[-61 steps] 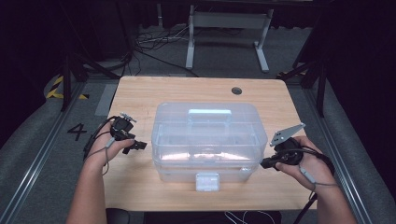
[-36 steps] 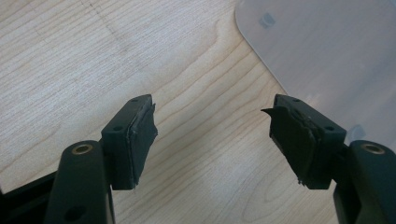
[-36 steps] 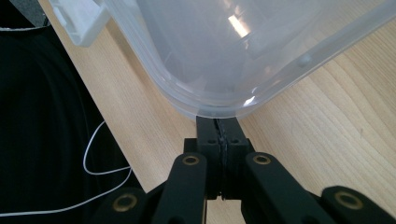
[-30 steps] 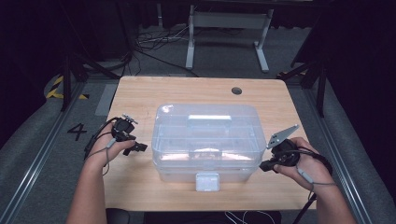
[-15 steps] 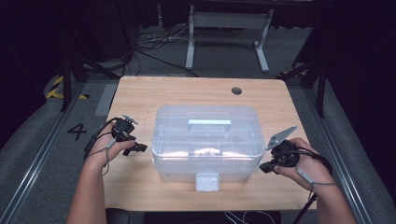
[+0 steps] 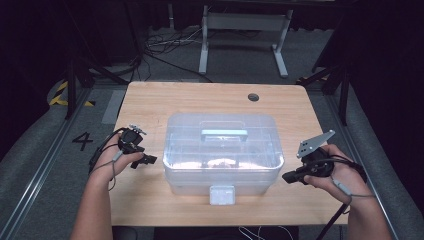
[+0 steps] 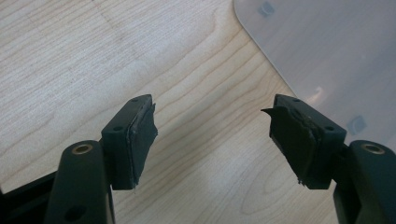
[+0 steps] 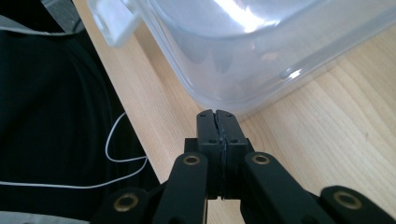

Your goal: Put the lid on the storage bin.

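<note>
Counting what lay before me, I had one clear plastic storage box (image 6: 222, 155) with one pale blue handle (image 6: 224, 134) on its lid and one white front latch (image 6: 222, 194), sitting in the middle of the wooden table (image 6: 150, 102), and two grippers, one in each hand. My left gripper (image 6: 146, 159) stood just beside the box's left end with its jaws spread apart and nothing between them, while my right gripper (image 6: 289, 177) had its jaws pressed together on nothing, just off the box's right front corner. Whatever lay inside the box was blurred by glare, and its far parts ran out of both gripper views.
</note>
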`<state>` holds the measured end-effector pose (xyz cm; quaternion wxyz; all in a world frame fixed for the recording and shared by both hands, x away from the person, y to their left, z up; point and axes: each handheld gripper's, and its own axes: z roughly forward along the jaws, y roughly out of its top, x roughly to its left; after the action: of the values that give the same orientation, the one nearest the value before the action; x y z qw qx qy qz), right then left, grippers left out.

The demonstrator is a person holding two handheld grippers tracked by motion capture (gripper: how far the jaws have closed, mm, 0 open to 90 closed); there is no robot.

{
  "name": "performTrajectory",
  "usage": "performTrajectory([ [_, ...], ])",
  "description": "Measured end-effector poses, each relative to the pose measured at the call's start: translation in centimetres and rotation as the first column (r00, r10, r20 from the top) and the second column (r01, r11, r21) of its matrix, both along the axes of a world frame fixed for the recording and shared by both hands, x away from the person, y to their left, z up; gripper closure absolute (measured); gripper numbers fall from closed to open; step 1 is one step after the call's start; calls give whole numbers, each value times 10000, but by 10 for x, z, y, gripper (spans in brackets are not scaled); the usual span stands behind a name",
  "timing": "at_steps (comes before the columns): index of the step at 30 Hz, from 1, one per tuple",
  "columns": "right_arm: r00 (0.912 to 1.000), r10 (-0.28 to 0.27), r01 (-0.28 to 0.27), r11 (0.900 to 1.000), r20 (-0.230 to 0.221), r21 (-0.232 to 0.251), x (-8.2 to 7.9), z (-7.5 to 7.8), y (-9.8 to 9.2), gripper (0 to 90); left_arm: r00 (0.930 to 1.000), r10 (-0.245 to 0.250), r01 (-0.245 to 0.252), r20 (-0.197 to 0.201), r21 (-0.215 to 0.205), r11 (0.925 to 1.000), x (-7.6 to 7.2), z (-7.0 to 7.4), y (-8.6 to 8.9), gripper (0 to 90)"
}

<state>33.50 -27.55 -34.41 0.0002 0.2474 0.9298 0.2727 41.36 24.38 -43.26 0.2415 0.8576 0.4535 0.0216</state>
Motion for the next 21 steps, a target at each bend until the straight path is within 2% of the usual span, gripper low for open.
performTrajectory([
  [4,9996,61,-75,9988,290,489,2,9,-6,896,9999,72,-71,150,-101,9999,-7,0,3,318],
  [6,9988,82,-125,9960,491,881,4,16,-9,896,9996,91,-89,250,-117,9999,-9,0,3,317],
  [7,9988,82,-125,9960,491,881,4,16,-9,896,9996,91,-89,250,-117,9999,-9,0,3,315],
  [9,9958,-56,-83,9884,912,1514,5,26,-15,893,9996,96,-93,280,-130,9999,-12,-1,2,309],
  [11,9941,-144,-37,9861,1076,1662,6,28,-16,892,9995,94,-91,316,-91,9999,-14,-1,2,308],
  [12,9899,-348,69,9801,1373,1982,8,32,-19,885,9993,121,-119,353,-64,9999,-16,-2,2,307],
  [13,9879,-454,119,9755,1484,2195,10,34,-20,883,9993,145,-143,343,-70,9999,-17,-2,2,307],
  [14,9879,-454,119,9755,1484,2195,10,34,-20,883,9993,145,-143,343,-70,9999,-17,-2,2,306],
  [17,9767,-1083,552,9611,1855,2705,16,36,-22,875,9991,198,-195,364,-80,9998,-20,-4,2,305],
  [20,9659,-1541,814,9436,2082,3208,22,36,-23,855,9990,203,-202,388,-45,9998,-22,-4,3,305],
  [21,9598,-1775,948,9341,2174,3441,24,36,-25,841,9989,258,-255,381,-71,9996,-23,-4,4,305],
])
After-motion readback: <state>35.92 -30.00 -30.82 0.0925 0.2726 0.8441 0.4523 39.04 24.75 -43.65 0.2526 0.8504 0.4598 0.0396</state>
